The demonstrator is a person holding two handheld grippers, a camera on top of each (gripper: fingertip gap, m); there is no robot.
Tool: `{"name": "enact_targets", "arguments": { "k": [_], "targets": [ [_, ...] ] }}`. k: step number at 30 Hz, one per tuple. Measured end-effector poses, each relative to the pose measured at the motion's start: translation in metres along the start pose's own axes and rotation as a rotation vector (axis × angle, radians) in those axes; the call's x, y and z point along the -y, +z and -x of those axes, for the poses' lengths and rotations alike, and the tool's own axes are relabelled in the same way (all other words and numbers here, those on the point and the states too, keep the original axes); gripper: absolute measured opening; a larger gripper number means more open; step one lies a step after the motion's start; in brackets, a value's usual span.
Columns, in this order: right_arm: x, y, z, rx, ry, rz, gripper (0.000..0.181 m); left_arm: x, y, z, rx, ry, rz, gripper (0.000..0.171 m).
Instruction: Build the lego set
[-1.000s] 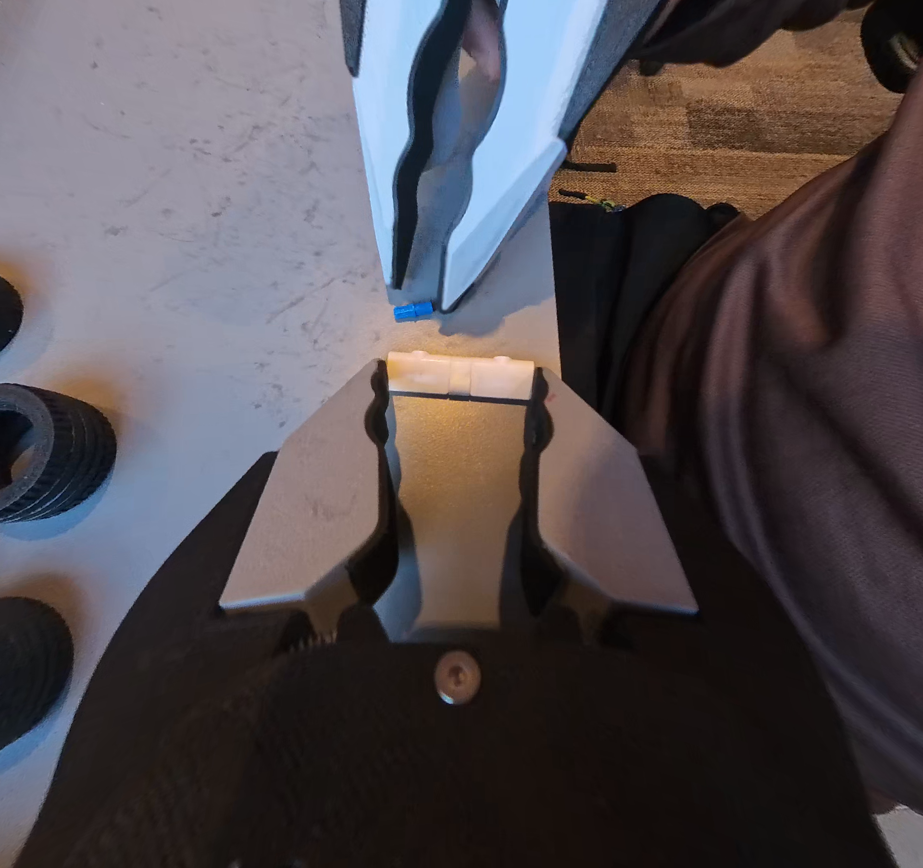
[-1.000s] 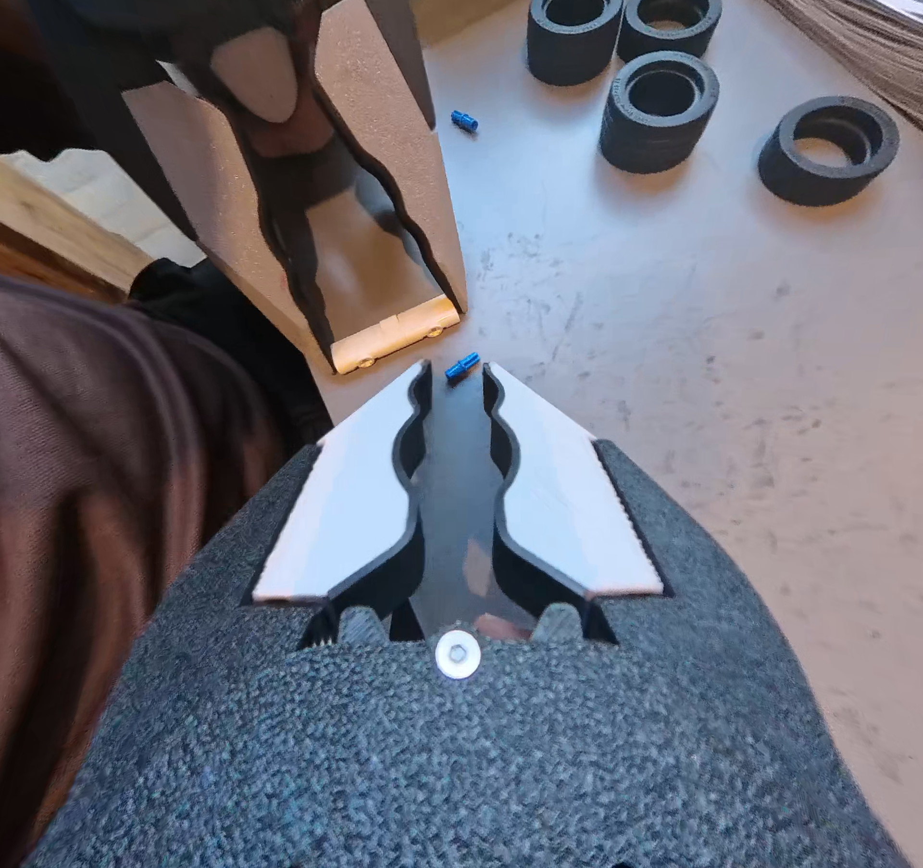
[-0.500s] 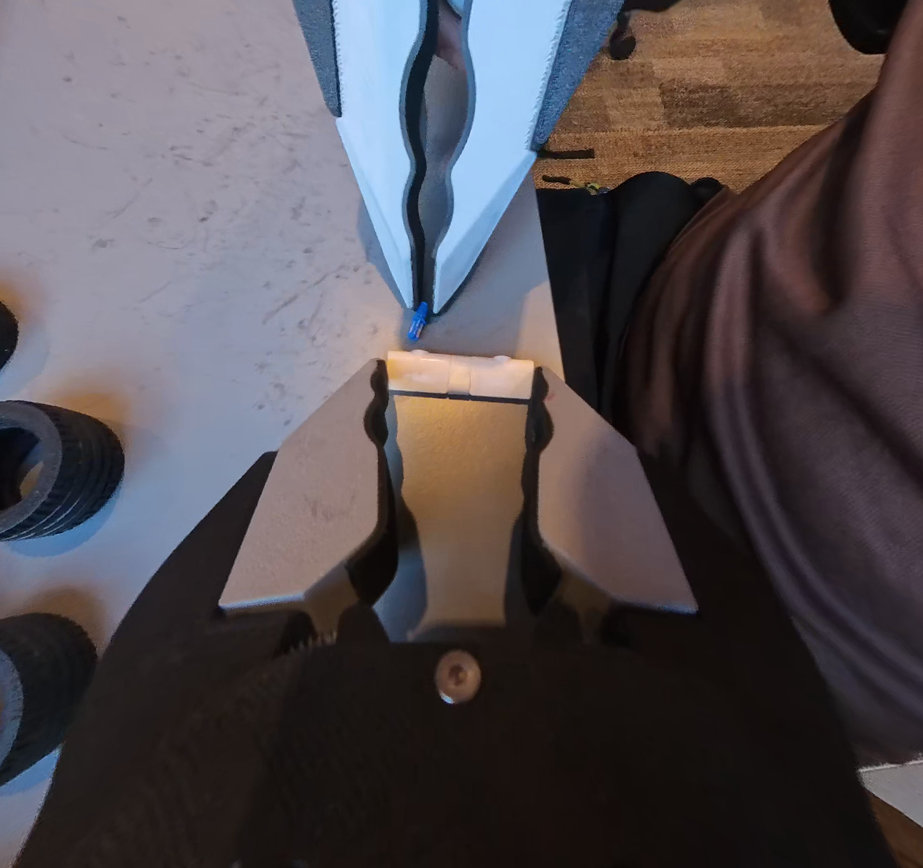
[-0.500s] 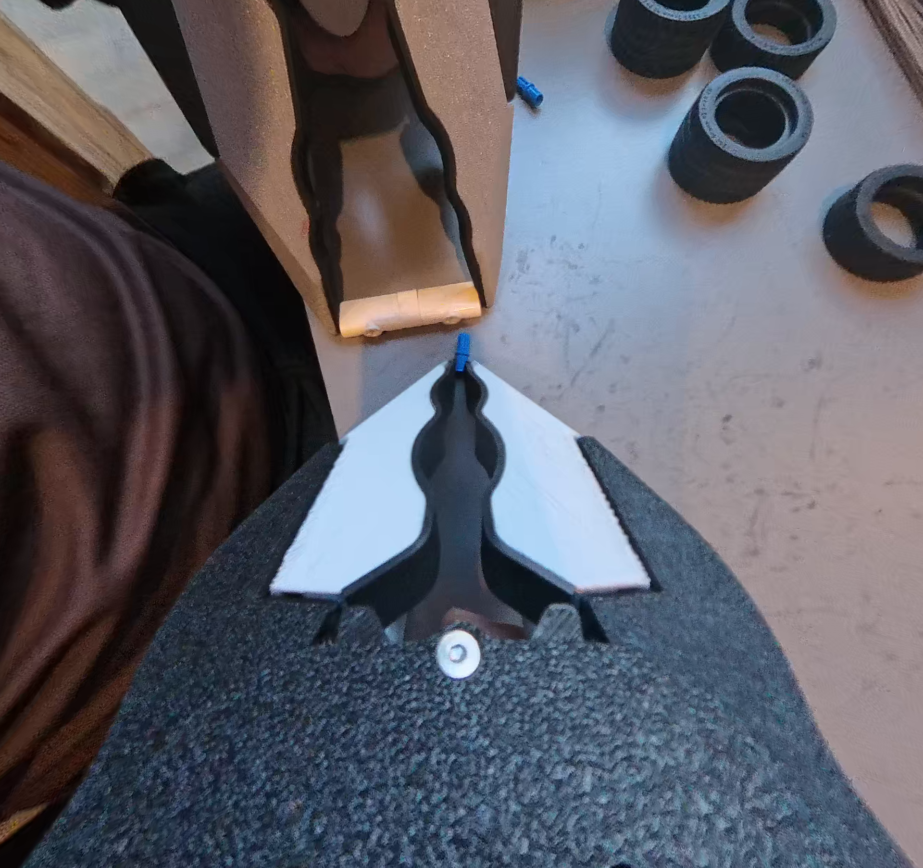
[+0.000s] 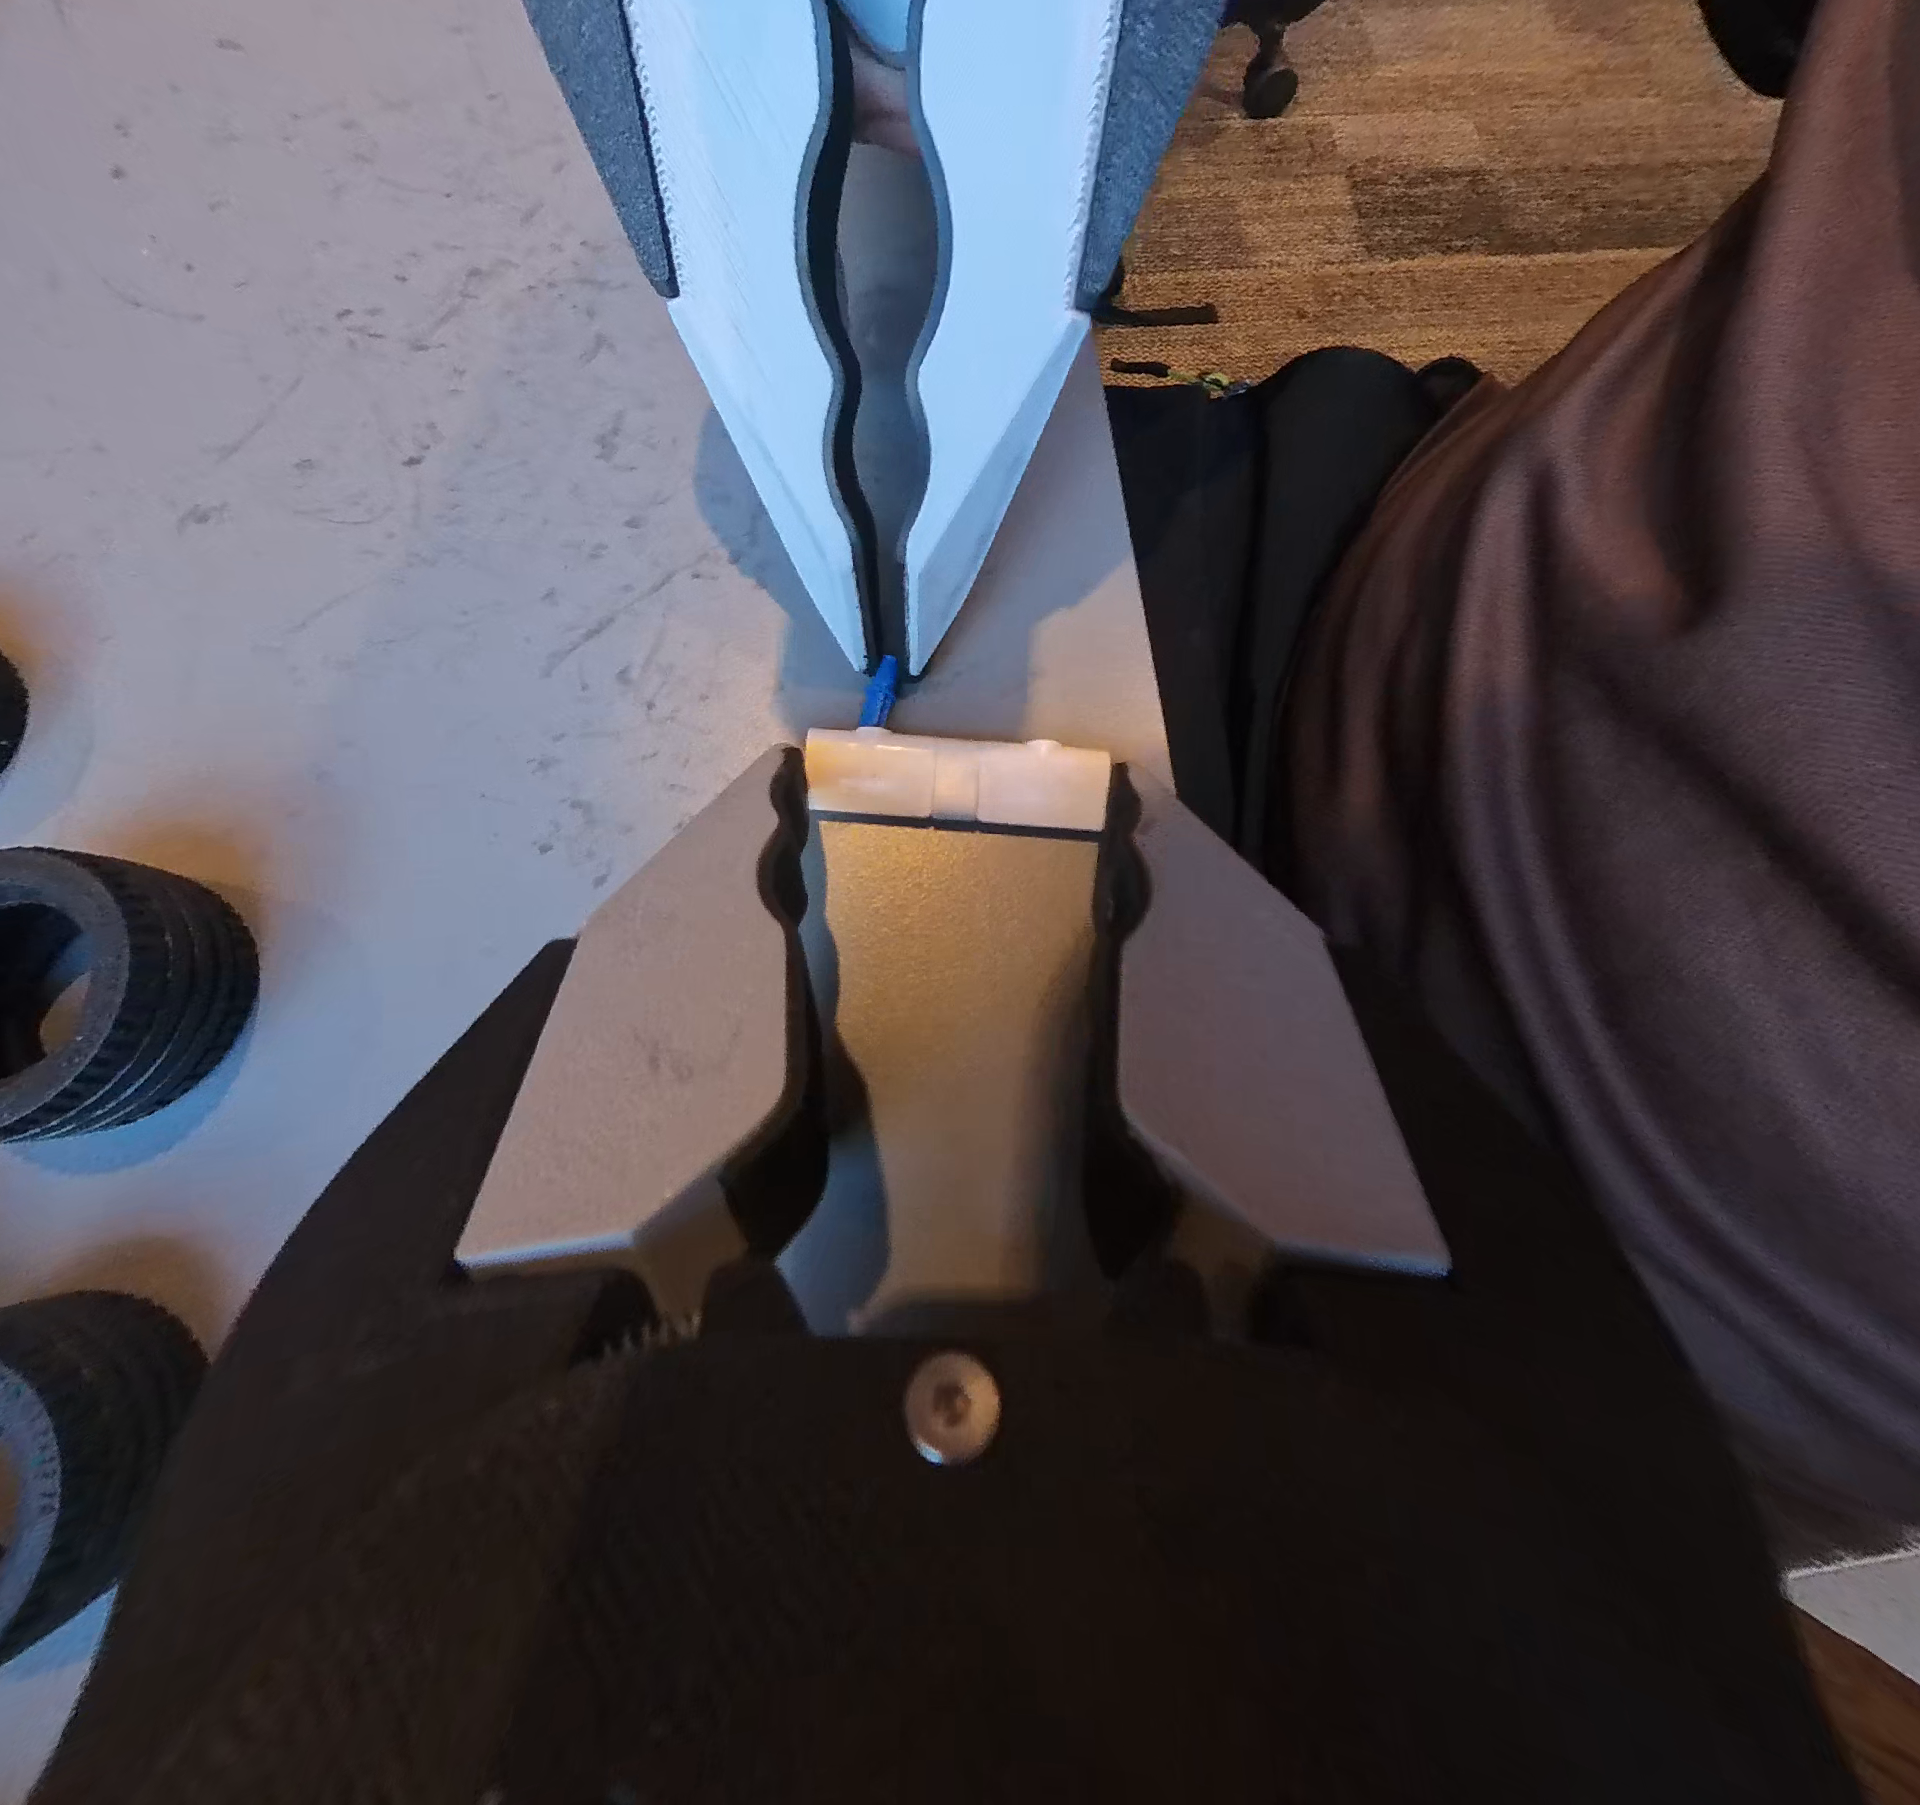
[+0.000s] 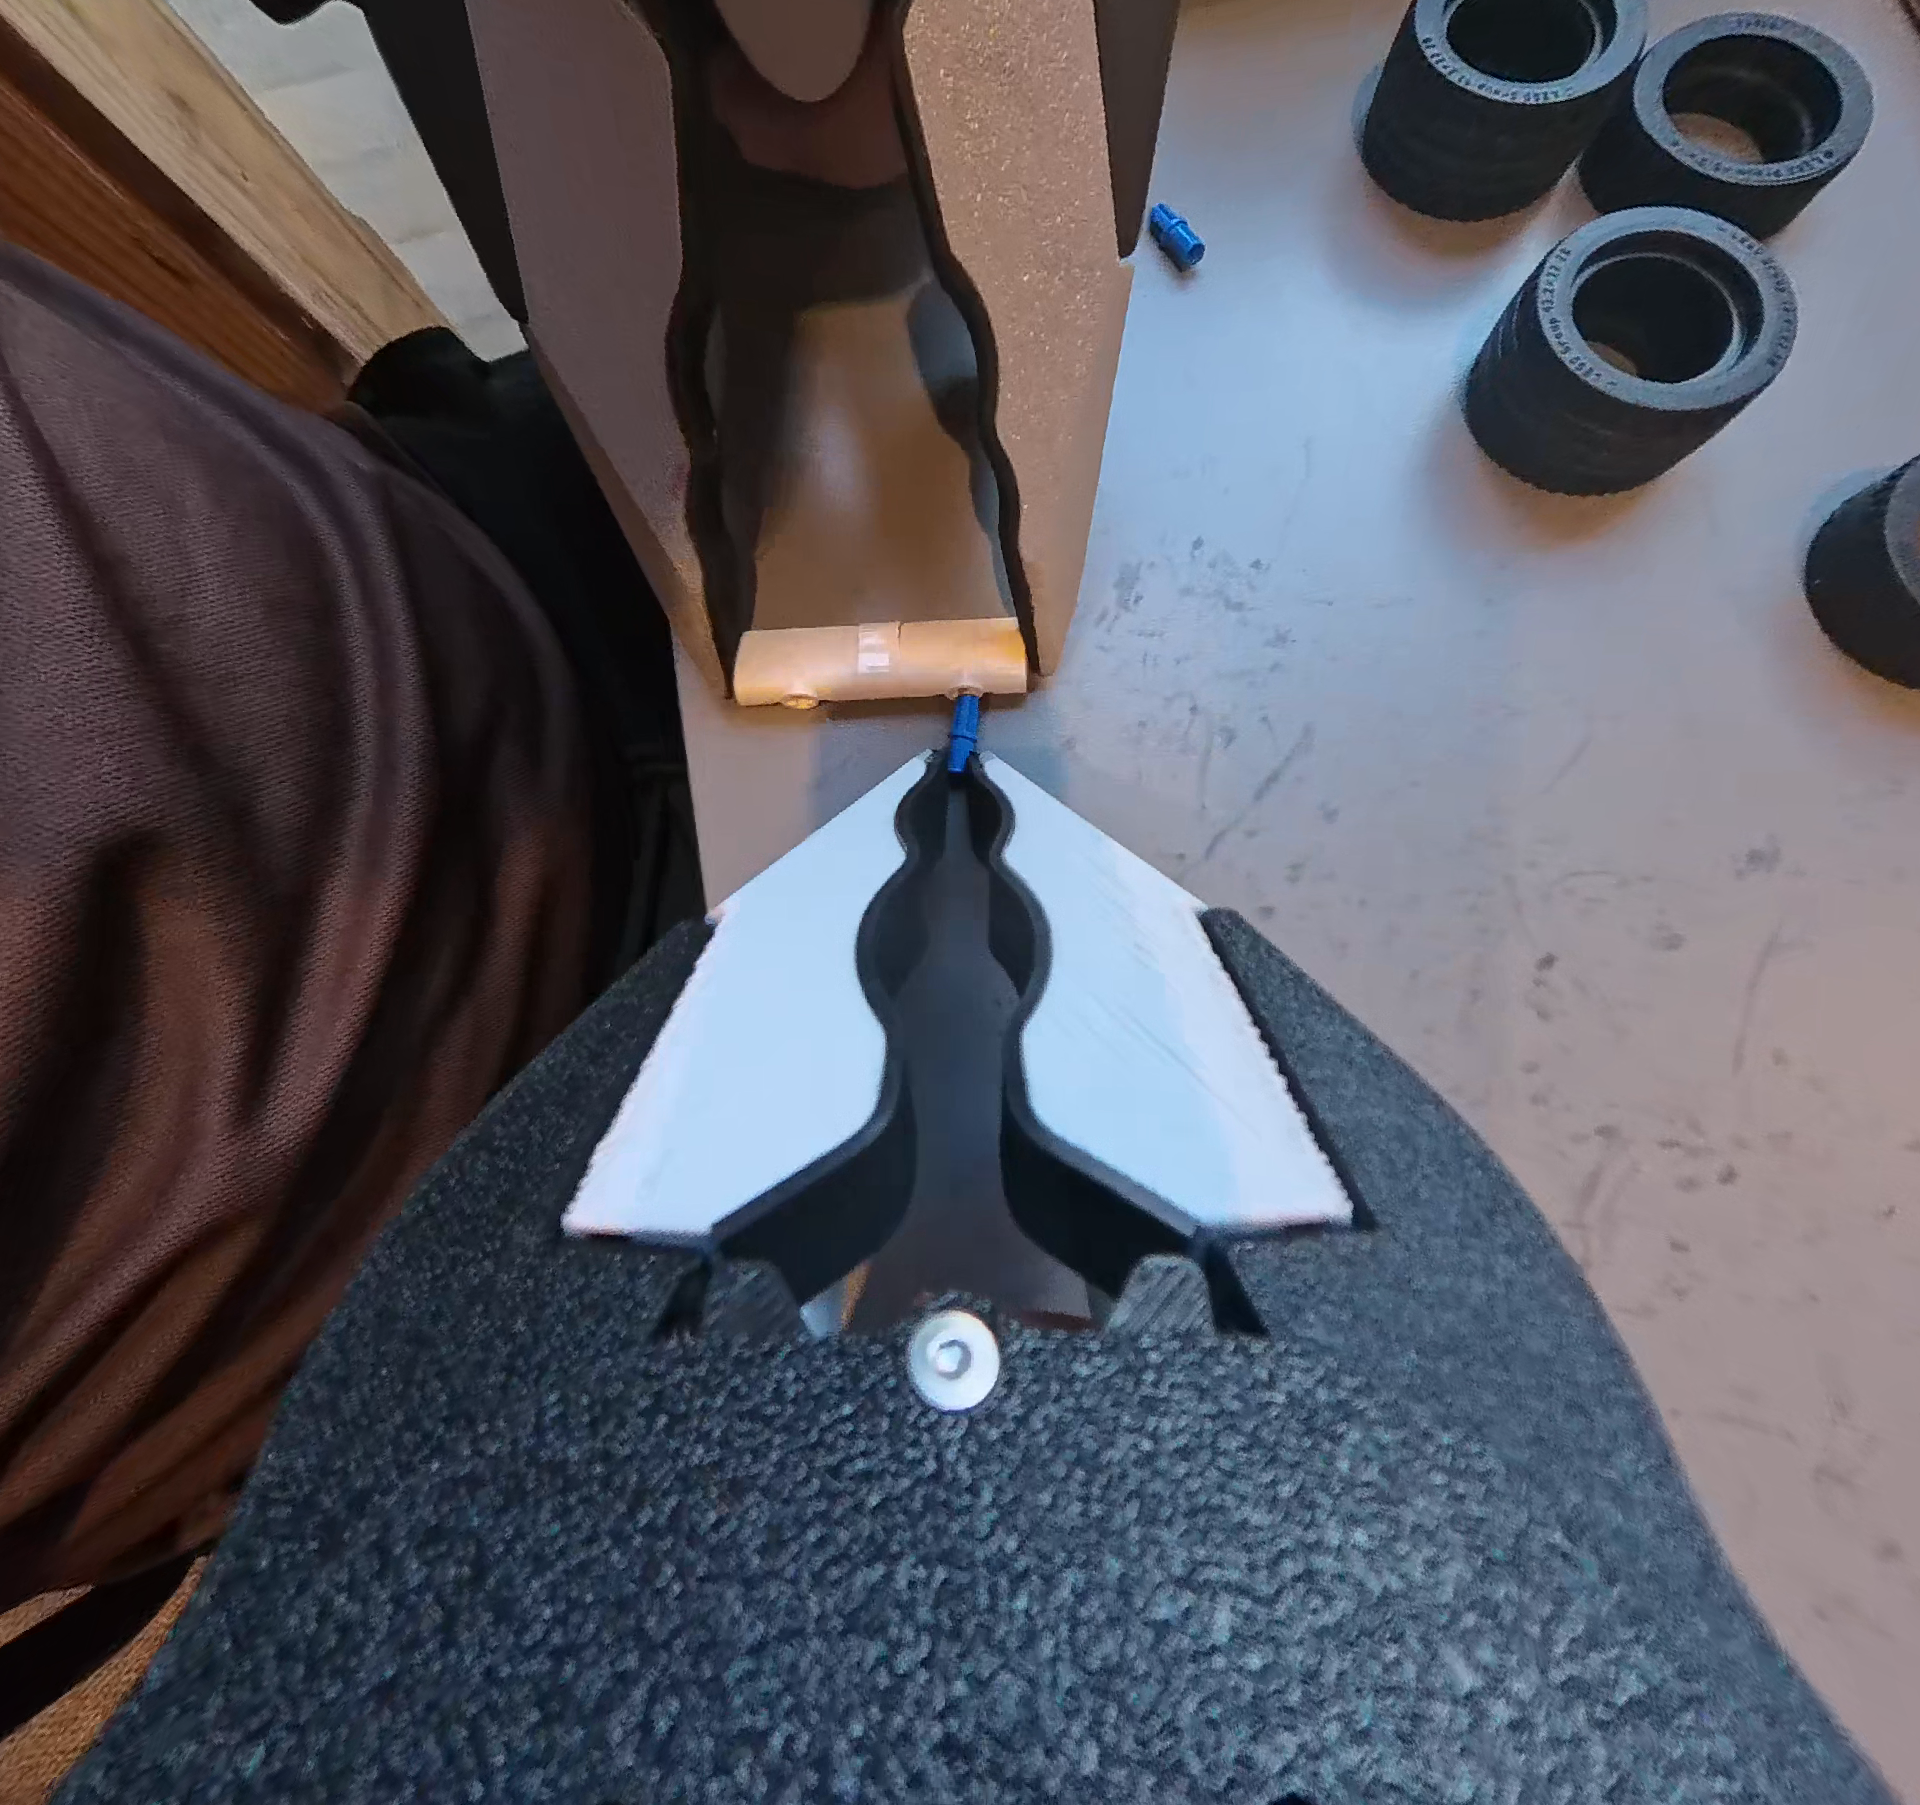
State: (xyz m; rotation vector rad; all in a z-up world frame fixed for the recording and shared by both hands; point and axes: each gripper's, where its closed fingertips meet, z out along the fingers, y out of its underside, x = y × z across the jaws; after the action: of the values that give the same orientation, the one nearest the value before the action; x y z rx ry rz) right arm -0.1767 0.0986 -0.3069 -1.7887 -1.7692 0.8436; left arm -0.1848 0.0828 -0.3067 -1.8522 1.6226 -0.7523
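The blue pin (image 6: 962,722) is the thing I am working with: my right tool (image 6: 958,766) pinches its rear end at the very tips, so most of its length pokes out forward and can go into a hole. Its free end sits at, or just touching, the front face of the white beam (image 6: 878,662), close to a small hole near the beam's end; I cannot tell whether it has entered yet.

My left tool (image 5: 954,789) is pressed together on that beam, gripping it end to end across the tips. I hold it this way so the long face with the holes is turned toward the pin and nothing of the tool blocks it. The two tools meet nose to nose just above the near corner of the bench (image 6: 1455,820), which I judge gives me a straight push along the pin's axis.

From the left wrist view the pin (image 5: 879,693) looks slightly slanted against the beam (image 5: 954,784), so I would square it before pressing, or it may skid off or twist out of my pinch.

Farther out a spare pin (image 6: 1176,236) lies on the bench, and beyond it black tyres (image 6: 1636,358) wait, set well apart from the work.
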Motion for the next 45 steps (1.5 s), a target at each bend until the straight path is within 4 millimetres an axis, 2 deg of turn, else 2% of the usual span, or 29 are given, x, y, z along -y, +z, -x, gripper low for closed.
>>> {"name": "enact_targets", "arguments": {
  "k": [7, 17, 35, 39, 45],
  "targets": [
    [0.0013, -0.0008, 0.0005, 0.0, -0.024, -0.01, 0.003, 0.0, -0.0003, 0.0, -0.008, -0.001, -0.001, 0.057],
    [0.0019, 0.0011, 0.0013, 0.086, 0.052, -0.006, 0.002, -0.0002, 0.0001, 0.0, 0.003, 0.013, 0.002, 0.057],
    [0.0054, 0.0031, -0.0004, 0.201, 0.039, 0.006, 0.001, -0.0008, -0.0004, -0.0002, 0.0, 0.029, 0.007, 0.056],
    [0.0044, 0.0029, -0.0003, 0.243, -0.014, 0.062, 0.001, -0.001, -0.0005, -0.0001, -0.006, 0.028, 0.006, 0.056],
    [0.0032, 0.0028, -0.0017, 0.205, -0.046, 0.216, 0.002, -0.001, -0.0004, -0.0001, 0.0, 0.019, 0.005, 0.057]
  ]
}}
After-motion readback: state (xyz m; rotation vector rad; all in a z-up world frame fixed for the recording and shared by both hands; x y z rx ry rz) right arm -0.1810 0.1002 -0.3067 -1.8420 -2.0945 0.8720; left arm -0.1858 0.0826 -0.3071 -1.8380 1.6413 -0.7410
